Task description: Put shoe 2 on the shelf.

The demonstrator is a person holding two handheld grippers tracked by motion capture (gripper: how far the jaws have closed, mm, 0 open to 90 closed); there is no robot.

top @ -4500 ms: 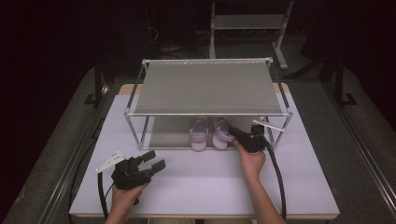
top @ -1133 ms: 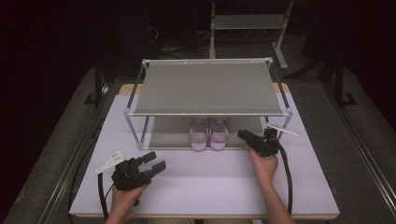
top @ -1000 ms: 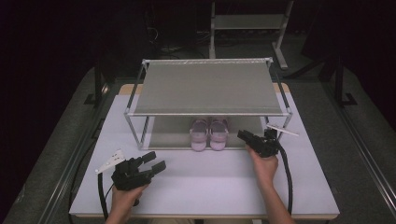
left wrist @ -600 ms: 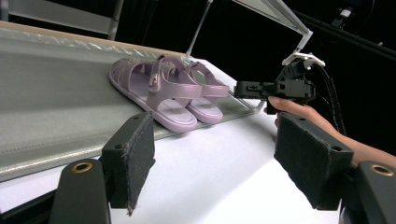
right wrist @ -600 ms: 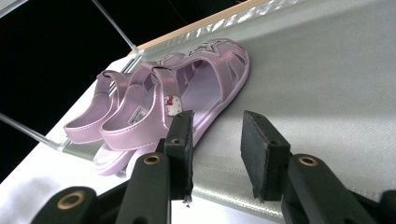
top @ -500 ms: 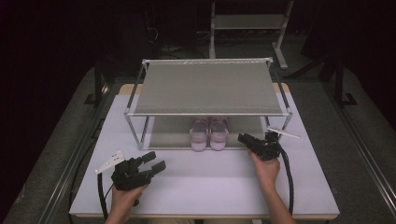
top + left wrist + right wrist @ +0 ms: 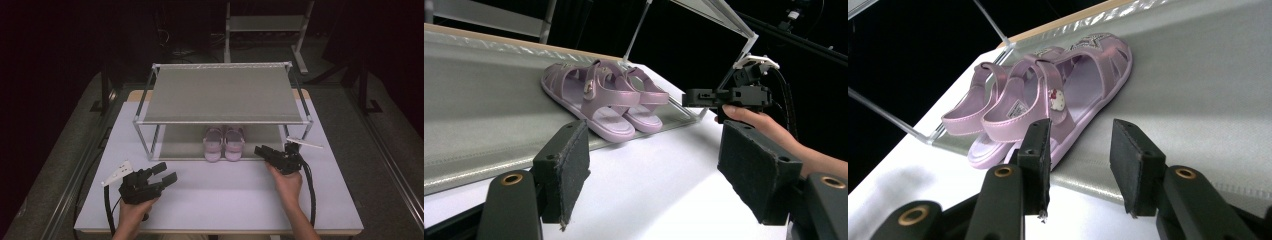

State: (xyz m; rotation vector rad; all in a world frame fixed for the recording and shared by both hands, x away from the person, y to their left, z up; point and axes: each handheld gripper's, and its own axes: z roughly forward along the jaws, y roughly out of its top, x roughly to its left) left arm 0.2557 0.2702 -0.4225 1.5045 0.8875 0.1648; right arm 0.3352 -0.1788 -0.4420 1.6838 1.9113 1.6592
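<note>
A pair of pink sandals (image 7: 224, 143) stands side by side on the lower shelf (image 7: 180, 142) of a metal shoe rack, toes pointing to the back. My right gripper (image 7: 261, 150) rests on the table just right of the sandals, open, with nothing between its jaws. In the right gripper view the sandals (image 7: 1058, 95) lie just past my open right gripper (image 7: 1080, 170). My left gripper (image 7: 167, 173) sits near the table's front left, open wide and holding nothing. The left gripper view shows the sandals (image 7: 604, 97) ahead and the right gripper (image 7: 691, 97) beyond them.
The rack's grey top shelf (image 7: 222, 95) overhangs the sandals, and its thin posts (image 7: 145, 142) stand at the corners. The white table (image 7: 225, 195) spreads in front of the rack. A second rack (image 7: 265, 22) stands on the floor behind.
My right gripper has drawn back from the sandals, a little to the right and toward the near edge. The right sandal now lies straight beside the left one. My left gripper has stayed still.
</note>
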